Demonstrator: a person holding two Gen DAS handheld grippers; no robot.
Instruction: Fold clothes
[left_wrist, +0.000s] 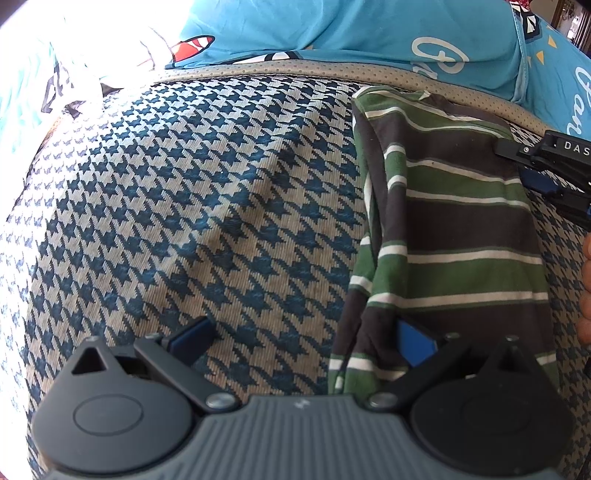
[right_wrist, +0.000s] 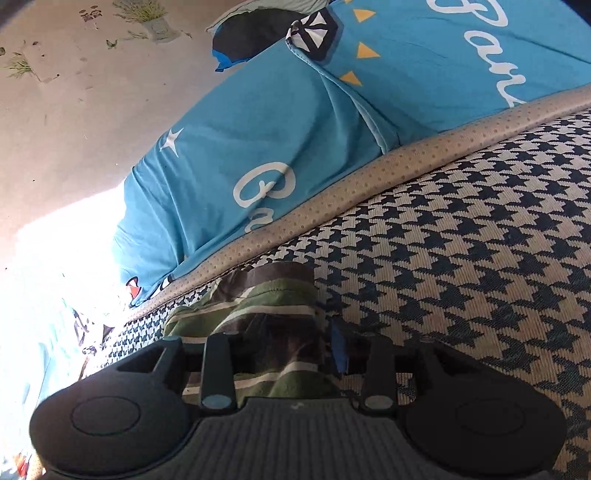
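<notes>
Striped shirt (left_wrist: 454, 236) folded long on the houndstooth cushion (left_wrist: 207, 206)

Its long axis runs away from you; your left gripper (left_wrist: 303, 338) spread wide — right gripper (right_wrist: 280, 343) pinching its edge.

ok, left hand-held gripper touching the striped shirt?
Touching. Left wrist view: left hand-held gripper is open, its right finger's blue pad tucked against the striped shirt edge.

Striped garment (right_wrist: 258, 306) covers right gripper (right_wrist: 273, 350) left finger; grip unclear.

striped knit shirt (left_wrist: 454, 229), coarse woven cover (left_wrist: 207, 206)
</notes>
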